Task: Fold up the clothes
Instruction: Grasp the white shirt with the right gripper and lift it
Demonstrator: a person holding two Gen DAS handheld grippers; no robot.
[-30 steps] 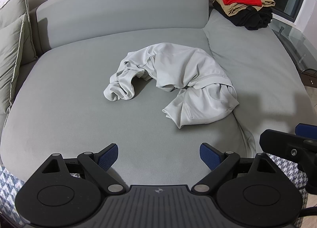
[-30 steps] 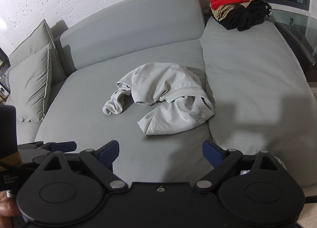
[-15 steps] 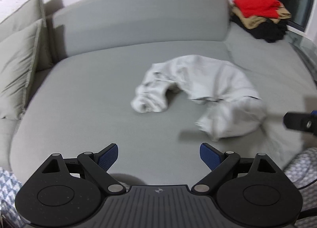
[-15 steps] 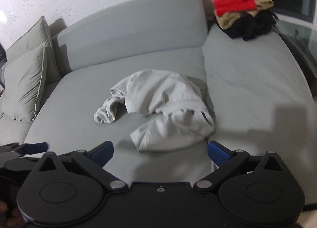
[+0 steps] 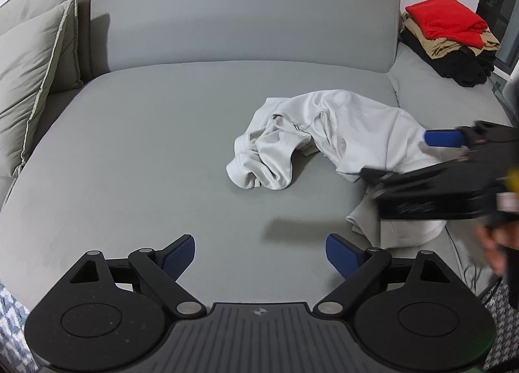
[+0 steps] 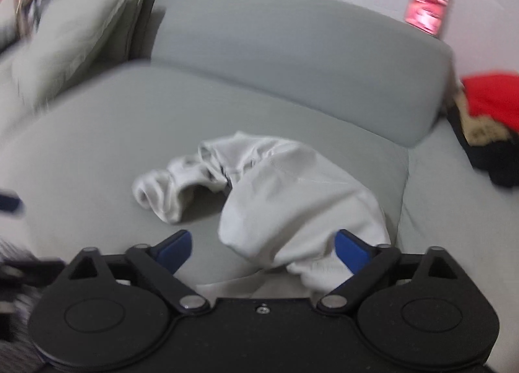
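Left gripper: sitting low centre of the left wrist view, jaws standing wide, gripping nothing, bare sofa seat lying between its pads.
Right gripper: jaws, having just narrowed slightly, standing wide; near edge of the garment lying between the pads, not clamped.
Pale grey garment: lying crumpled on the seat, centre right.
Cushions: leaning at upper left.
Folded pile: red on top, sitting upper right.
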